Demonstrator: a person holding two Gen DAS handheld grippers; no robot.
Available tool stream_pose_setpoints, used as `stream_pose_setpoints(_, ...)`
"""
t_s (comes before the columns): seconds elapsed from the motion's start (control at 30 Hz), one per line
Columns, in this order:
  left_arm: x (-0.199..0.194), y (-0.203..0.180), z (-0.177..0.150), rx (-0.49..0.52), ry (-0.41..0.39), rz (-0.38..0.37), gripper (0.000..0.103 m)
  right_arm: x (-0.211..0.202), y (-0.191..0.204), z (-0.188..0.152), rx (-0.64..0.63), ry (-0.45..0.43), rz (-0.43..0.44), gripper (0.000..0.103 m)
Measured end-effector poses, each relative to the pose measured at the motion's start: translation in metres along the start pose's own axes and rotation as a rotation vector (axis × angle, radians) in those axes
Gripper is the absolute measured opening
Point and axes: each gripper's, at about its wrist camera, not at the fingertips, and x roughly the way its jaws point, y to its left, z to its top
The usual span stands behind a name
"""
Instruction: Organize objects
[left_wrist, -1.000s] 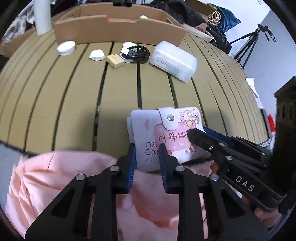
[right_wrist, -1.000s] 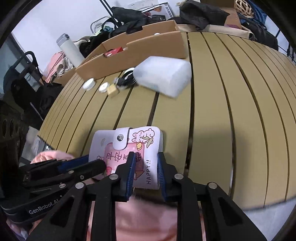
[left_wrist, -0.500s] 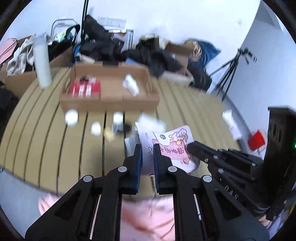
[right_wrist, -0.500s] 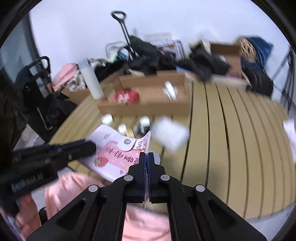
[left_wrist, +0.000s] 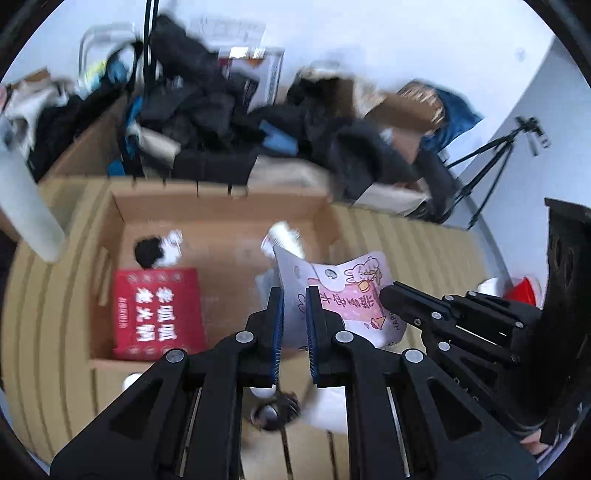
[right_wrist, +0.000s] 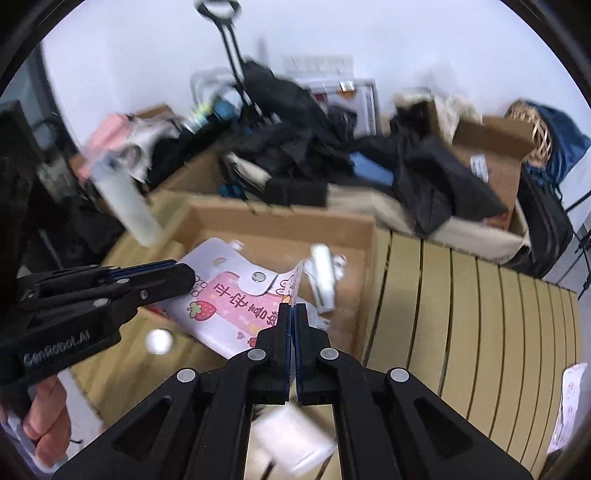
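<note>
Now, card wallet (left_wrist: 347, 291): one, pink and white, held in the air over the cardboard box (left_wrist: 221, 206), above its right half.
Orientation: long axis runs left to right between the two tongs; printed face and snap flap turned toward the cameras, tilted.
Writing: pink Chinese characters on the wallet, with "HAPP" readable at its lower right edge; a strawberry print shows in the right wrist view (right_wrist: 201, 309).
Left tongs (left_wrist: 294, 310): clamped on the wallet's left edge; "GenRobot.AI" printed on the body.
Right tongs (right_wrist: 293, 325): pressed together on the wallet's right edge.
Box contents: one red packet (left_wrist: 157, 314) with white Chinese characters at the left; one white tube (right_wrist: 323, 280) near the right wall.
Table (right_wrist: 480, 314): tan slats, box resting on it.
</note>
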Motion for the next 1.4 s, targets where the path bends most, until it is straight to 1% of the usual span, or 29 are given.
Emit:
stream_pose_setpoints(0.03,0.028,0.006,-0.002,-0.004,0.05,0.007,0.008,0.017,-0.004,-0.004,-0.002,0.025,-0.014,0.002)
stream_pose_setpoints(0.07,0.046,0.01,-0.004,-0.008,0.084,0.013,0.008,0.038,-0.007,-0.008,-0.004,0.057,-0.041,0.002)
stream_pose_setpoints(0.13,0.078,0.015,-0.011,0.001,0.131,0.037,0.008,0.07,-0.009,-0.017,-0.026,0.107,-0.096,0.002)
stream_pose_setpoints(0.17,0.093,0.015,-0.017,0.024,0.153,0.045,0.008,0.08,-0.011,-0.022,-0.031,0.115,-0.118,0.002)
stream_pose_setpoints(0.23,0.11,0.01,-0.028,0.094,0.189,0.062,0.009,0.099,-0.017,-0.029,-0.022,0.147,-0.151,0.002)
stream_pose_setpoints(0.27,0.11,0.008,-0.03,0.109,0.177,0.06,0.009,0.103,-0.021,-0.031,-0.019,0.141,-0.16,0.002)
stream_pose_setpoints(0.3,0.108,0.009,-0.03,0.115,0.156,0.065,0.014,0.106,-0.023,-0.033,-0.021,0.142,-0.164,0.003)
stream_pose_setpoints(0.33,0.106,0.011,-0.03,0.112,0.154,0.07,0.022,0.107,-0.025,-0.034,-0.022,0.143,-0.154,0.003)
stream_pose_setpoints(0.4,0.093,0.016,-0.026,0.084,0.16,0.065,0.032,0.103,-0.025,-0.034,-0.03,0.147,-0.141,0.003)
stream_pose_setpoints(0.43,0.081,0.017,-0.023,0.075,0.147,0.07,0.033,0.099,-0.025,-0.032,-0.031,0.151,-0.149,0.003)
stream_pose_setpoints(0.5,0.054,0.014,-0.018,0.086,0.119,0.091,0.035,0.08,-0.026,-0.028,-0.014,0.13,-0.142,0.003)
stream_pose_setpoints(0.57,0.009,0.009,-0.01,0.112,0.067,0.128,0.047,0.045,-0.023,-0.021,0.007,0.081,-0.103,0.003)
stream_pose_setpoints(0.63,-0.035,0.009,-0.002,0.119,0.014,0.211,0.07,0.009,-0.017,-0.011,0.003,0.036,-0.082,0.003)
stream_pose_setpoints(0.67,-0.063,0.008,0.002,0.1,-0.009,0.3,0.072,-0.011,-0.013,-0.007,-0.004,0.015,-0.071,0.003)
stream_pose_setpoints(0.7,-0.089,0.008,0.002,0.074,-0.027,0.37,0.072,-0.034,-0.007,-0.003,-0.011,-0.004,-0.06,0.003)
stream_pose_setpoints(0.73,-0.11,0.005,0.002,0.064,-0.048,0.397,0.073,-0.063,0.0,0.001,-0.026,-0.026,-0.052,0.003)
stream_pose_setpoints(0.77,-0.14,0.001,-0.002,0.065,-0.082,0.405,0.076,-0.084,0.006,0.002,-0.046,-0.044,-0.045,0.004)
stream_pose_setpoints(0.83,-0.185,-0.007,-0.011,0.079,-0.131,0.406,0.1,-0.123,0.019,0.004,-0.095,-0.079,-0.033,0.007)
stream_pose_setpoints(0.87,-0.21,-0.01,-0.019,0.088,-0.162,0.404,0.103,-0.143,0.026,0.003,-0.107,-0.1,-0.034,0.014)
stream_pose_setpoints(0.9,-0.227,-0.014,-0.026,0.099,-0.184,0.404,0.103,-0.162,0.031,0.0,-0.11,-0.123,-0.033,0.029)
stream_pose_setpoints(0.93,-0.243,-0.019,-0.034,0.109,-0.203,0.41,0.103,-0.18,0.036,-0.004,-0.111,-0.146,-0.026,0.04)
stream_pose_setpoints(0.97,-0.258,-0.024,-0.044,0.117,-0.22,0.421,0.103,-0.192,0.04,-0.008,-0.11,-0.161,-0.016,0.069)
stream_pose_setpoints(1.0,-0.27,-0.029,-0.053,0.123,-0.232,0.427,0.103,-0.204,0.044,-0.014,-0.11,-0.175,-0.005,0.088)
stream_pose_setpoints(1.07,-0.291,-0.036,-0.072,0.133,-0.253,0.416,0.103,-0.227,0.054,-0.028,-0.113,-0.206,0.004,0.087)
stream_pose_setpoints(1.13,-0.309,-0.039,-0.093,0.133,-0.279,0.394,0.103,-0.248,0.065,-0.05,-0.115,-0.239,0.003,0.087)
stream_pose_setpoints(1.2,-0.328,-0.041,-0.123,0.109,-0.323,0.388,0.103,-0.264,0.071,-0.074,-0.112,-0.261,0.011,0.087)
stream_pose_setpoints(1.3,-0.35,-0.042,-0.181,0.09,-0.399,0.379,0.103,-0.286,0.08,-0.126,-0.112,-0.314,0.041,0.087)
stream_pose_setpoints(1.37,-0.359,-0.042,-0.22,0.08,-0.417,0.353,0.103,-0.295,0.087,-0.169,-0.114,-0.334,0.071,0.087)
stream_pose_setpoints(1.4,-0.362,-0.041,-0.239,0.076,-0.421,0.333,0.103,-0.298,0.09,-0.185,-0.106,-0.34,0.072,0.087)
